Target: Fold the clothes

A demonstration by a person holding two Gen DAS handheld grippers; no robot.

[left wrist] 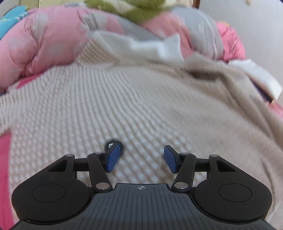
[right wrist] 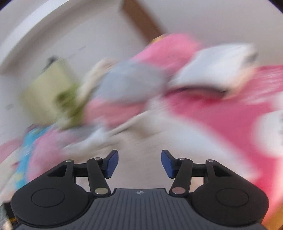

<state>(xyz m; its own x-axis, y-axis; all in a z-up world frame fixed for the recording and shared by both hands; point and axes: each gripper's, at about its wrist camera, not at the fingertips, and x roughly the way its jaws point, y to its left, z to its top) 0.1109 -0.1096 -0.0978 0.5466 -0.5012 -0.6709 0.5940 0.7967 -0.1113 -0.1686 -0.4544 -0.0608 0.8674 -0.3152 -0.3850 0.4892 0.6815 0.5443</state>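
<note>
My left gripper [left wrist: 140, 158] hung over the beige waffle-knit garment [left wrist: 109, 106], its blue pads [left wrist: 113, 158] standing apart with nothing between them. The garment filled the middle and lower part of the left wrist view, spread flat over the bed, with a smoother beige part [left wrist: 221, 92] bunched toward the right of the frame. A small dark ring-shaped thing [left wrist: 115, 144] showed just behind the left pad; I could not tell what it was. Above the garment, along the top of the frame, lay a puffy pink and grey quilt [left wrist: 44, 44], with white cloth [left wrist: 150, 46] at the upper middle and a green and white item [left wrist: 138, 8] at the very top.

My right gripper [right wrist: 139, 163] also had its jaws apart and empty. Its view was badly smeared: beige fabric [right wrist: 159, 141] sat in the lower middle, pink bedding [right wrist: 230, 120] to the right, a grey and white mass [right wrist: 212, 65] at upper right, a green blur [right wrist: 53, 92] at left, and a pale wall [right wrist: 88, 26] above.
</note>
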